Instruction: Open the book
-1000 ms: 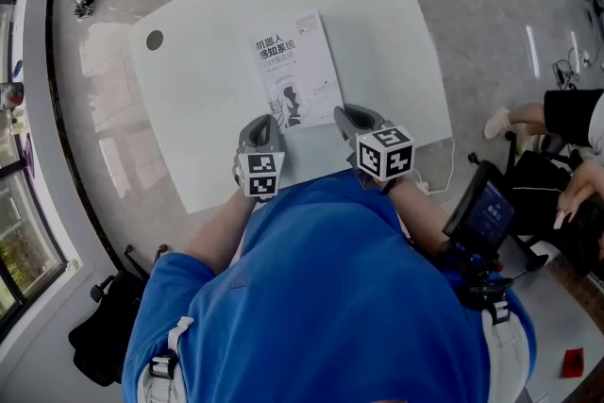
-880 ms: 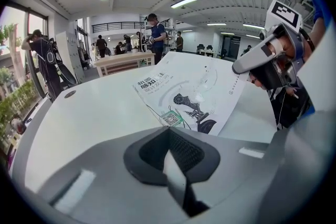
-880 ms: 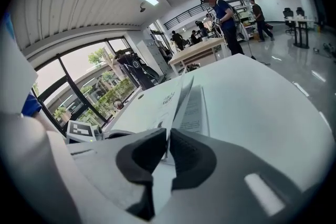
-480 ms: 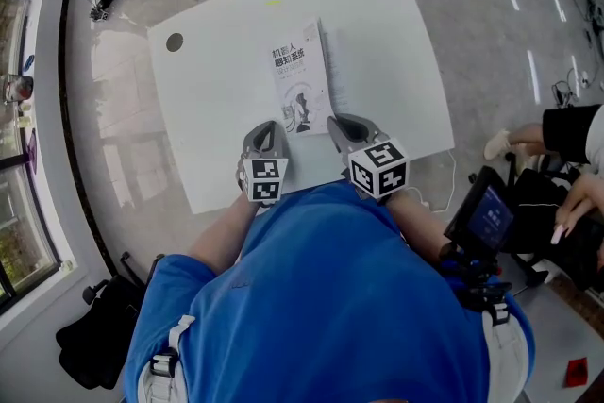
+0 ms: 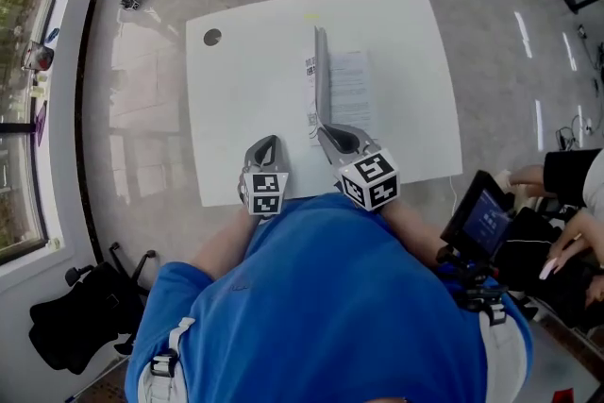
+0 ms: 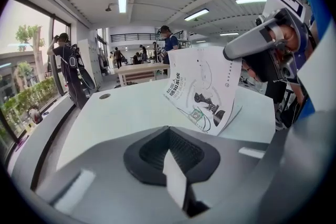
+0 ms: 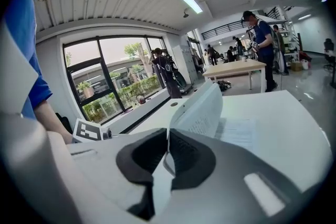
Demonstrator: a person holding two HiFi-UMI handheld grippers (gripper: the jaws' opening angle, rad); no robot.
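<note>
A white paperback book (image 5: 351, 90) lies on the white table (image 5: 236, 109) with its front cover (image 5: 321, 75) raised almost upright and a printed page bared to its right. My right gripper (image 5: 326, 132) is shut on the cover's near corner; its jaws have just been closing, with the cover between them. In the right gripper view the thin cover (image 7: 202, 110) runs up out of the right gripper (image 7: 168, 136). My left gripper (image 5: 266, 144) hovers left of the book, shut and holding nothing. From the left gripper (image 6: 169, 134) the cover's printed face (image 6: 205, 92) shows tilted up.
A round cable hole (image 5: 212, 37) sits in the table's far left corner. A seated person with a tablet (image 5: 481, 217) is close at the right. Black bags (image 5: 75, 335) lie on the floor at the left, by the windows. People stand at tables in the background.
The front cover went from lying flat to standing nearly upright, lifted by the right gripper. Both grippers rose, and the right one rolled.
</note>
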